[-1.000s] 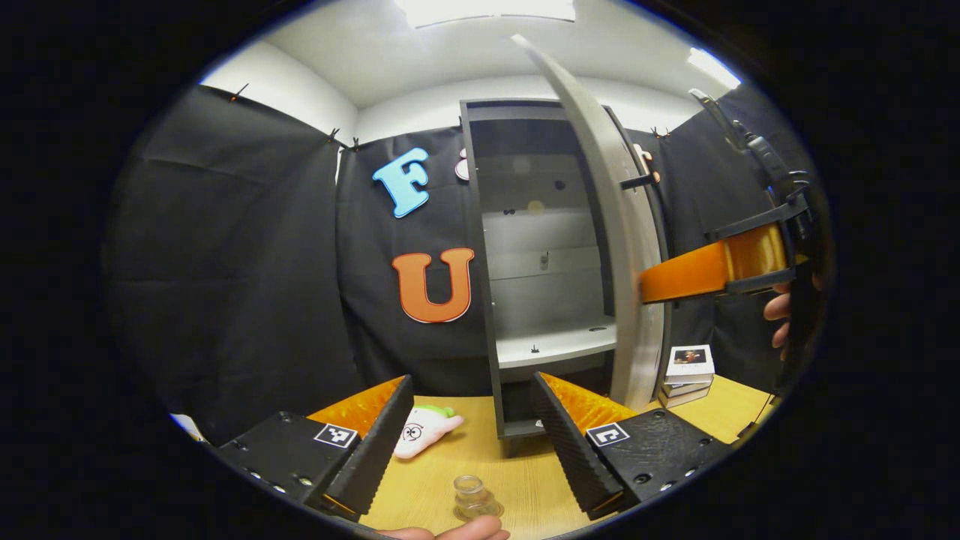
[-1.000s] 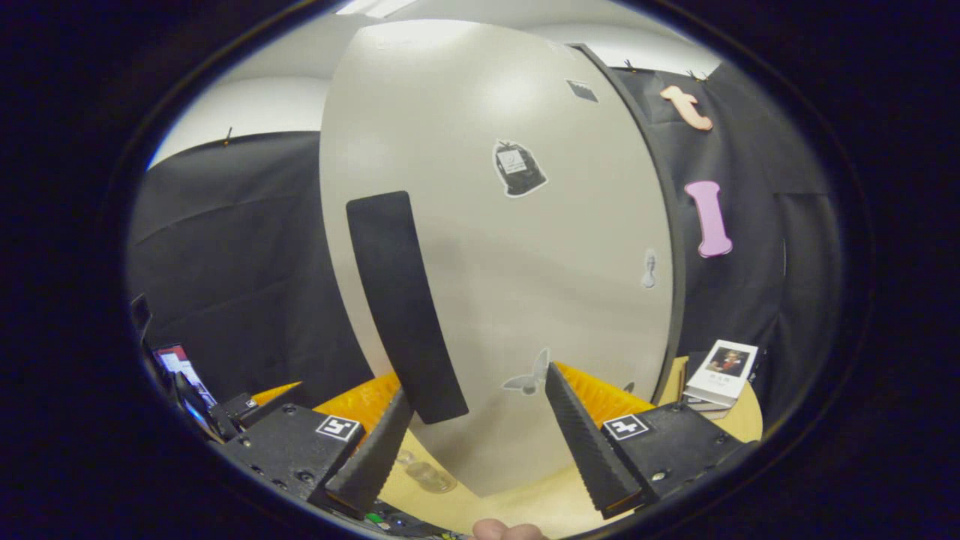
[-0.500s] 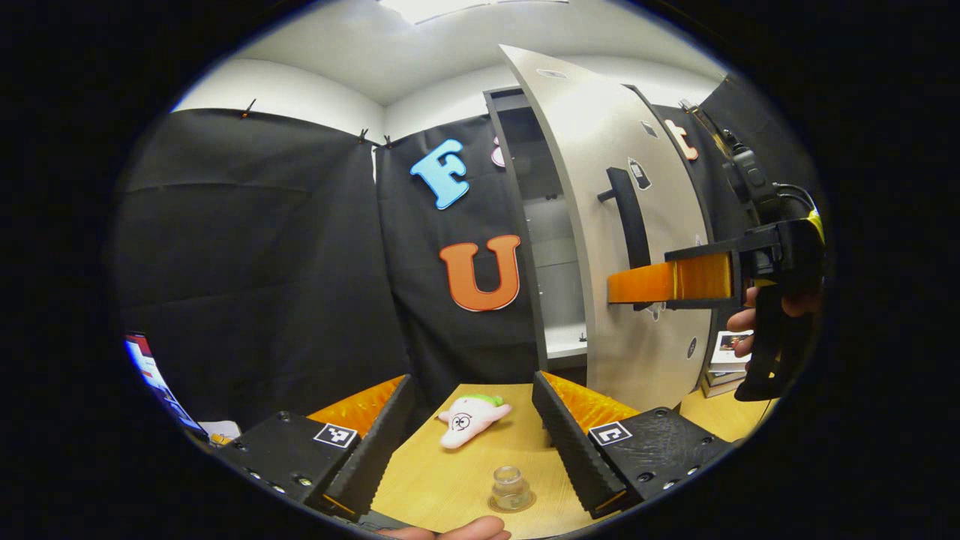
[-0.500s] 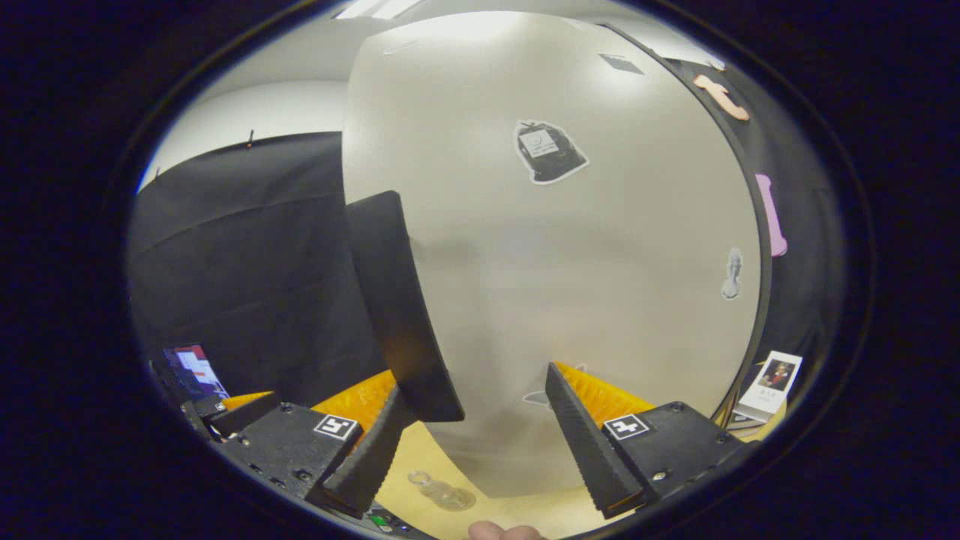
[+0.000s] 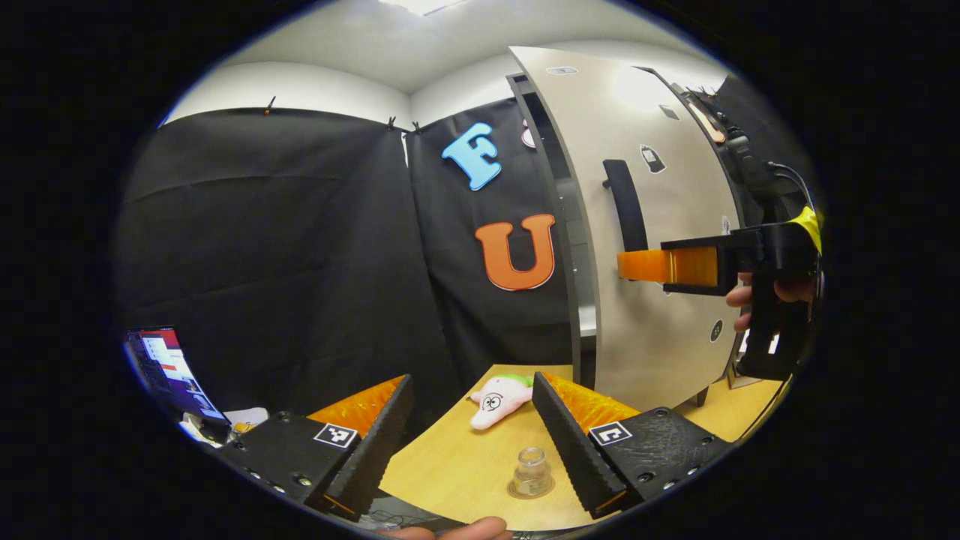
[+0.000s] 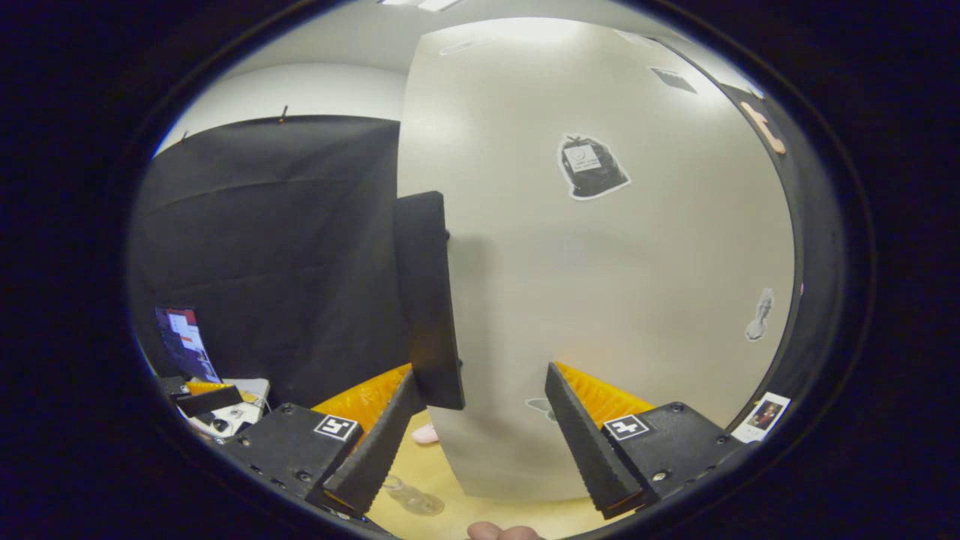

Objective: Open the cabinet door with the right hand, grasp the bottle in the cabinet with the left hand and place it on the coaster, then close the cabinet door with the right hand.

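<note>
A small clear glass bottle (image 5: 532, 472) stands upright on a round coaster (image 5: 514, 493) on the wooden table, just ahead of my left gripper (image 5: 472, 379), which is open and holds nothing. The grey cabinet door (image 5: 660, 187) is swung almost shut, with a narrow gap at its left edge. My right gripper (image 5: 637, 266), held by a hand (image 5: 742, 300), reaches the door's front beside the black handle (image 5: 626, 206). In the right gripper view the gripper (image 6: 481, 371) is open against the door (image 6: 600, 262), its left finger by the handle (image 6: 427, 300). The bottle (image 6: 409, 496) lies low in that view.
A white plush toy (image 5: 496, 397) lies on the table (image 5: 450, 465) before the cabinet. A lit monitor (image 5: 169, 367) stands at the far left, also the monitor (image 6: 184, 341). A book (image 6: 765, 416) rests right of the cabinet. Black cloth walls enclose the booth.
The cabinet door has swung from wide open to almost shut, with the right gripper moving along with it. My left gripper has turned left. The bottle has stayed on the coaster.
</note>
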Action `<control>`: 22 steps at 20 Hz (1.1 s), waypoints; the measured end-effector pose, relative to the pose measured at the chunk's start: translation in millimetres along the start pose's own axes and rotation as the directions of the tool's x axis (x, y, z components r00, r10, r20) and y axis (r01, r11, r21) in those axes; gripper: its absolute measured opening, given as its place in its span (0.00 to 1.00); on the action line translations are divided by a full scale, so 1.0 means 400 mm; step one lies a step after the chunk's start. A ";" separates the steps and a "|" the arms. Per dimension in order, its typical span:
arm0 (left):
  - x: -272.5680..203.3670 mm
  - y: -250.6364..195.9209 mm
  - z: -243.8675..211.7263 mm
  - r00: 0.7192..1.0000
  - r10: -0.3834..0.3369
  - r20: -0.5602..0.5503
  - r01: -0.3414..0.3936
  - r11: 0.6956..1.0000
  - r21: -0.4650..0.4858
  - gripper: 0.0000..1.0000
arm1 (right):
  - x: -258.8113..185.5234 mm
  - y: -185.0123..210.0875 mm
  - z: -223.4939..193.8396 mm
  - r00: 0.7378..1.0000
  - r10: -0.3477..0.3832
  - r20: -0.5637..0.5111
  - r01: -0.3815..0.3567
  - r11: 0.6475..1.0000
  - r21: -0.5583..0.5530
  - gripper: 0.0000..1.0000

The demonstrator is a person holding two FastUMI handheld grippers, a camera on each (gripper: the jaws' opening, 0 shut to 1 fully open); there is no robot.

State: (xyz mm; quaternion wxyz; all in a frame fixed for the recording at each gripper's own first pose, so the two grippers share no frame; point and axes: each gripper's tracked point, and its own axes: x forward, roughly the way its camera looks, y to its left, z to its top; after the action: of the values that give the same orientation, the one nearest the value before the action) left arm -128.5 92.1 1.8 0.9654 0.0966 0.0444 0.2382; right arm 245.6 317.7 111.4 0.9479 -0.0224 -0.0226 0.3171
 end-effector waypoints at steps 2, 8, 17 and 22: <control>0.005 -0.016 -0.012 1.000 -0.014 -0.015 0.014 1.000 -0.003 0.96 | -0.009 0.000 0.009 1.000 0.000 0.020 0.001 1.000 -0.028 1.00; 0.008 -0.136 0.005 0.988 -0.154 0.002 0.154 0.988 0.014 1.00 | -0.095 -0.055 -0.023 0.996 -0.091 0.024 0.092 0.995 -0.026 1.00; 0.030 -0.388 0.063 0.892 -0.444 0.083 0.443 0.896 0.032 0.96 | -0.317 -0.238 -0.121 0.926 -0.373 -0.059 0.375 0.926 0.039 1.00; 0.040 -0.450 0.087 0.833 -0.541 0.116 0.541 0.840 0.029 0.96 | -0.423 -0.267 -0.137 0.872 -0.485 -0.068 0.489 0.870 0.067 1.00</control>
State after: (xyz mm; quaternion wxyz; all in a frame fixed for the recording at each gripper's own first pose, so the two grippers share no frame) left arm -28.8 -62.4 -2.2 0.9944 0.0919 0.0115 -0.0504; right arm 178.0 129.1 57.8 0.9975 0.0153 0.0086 0.0681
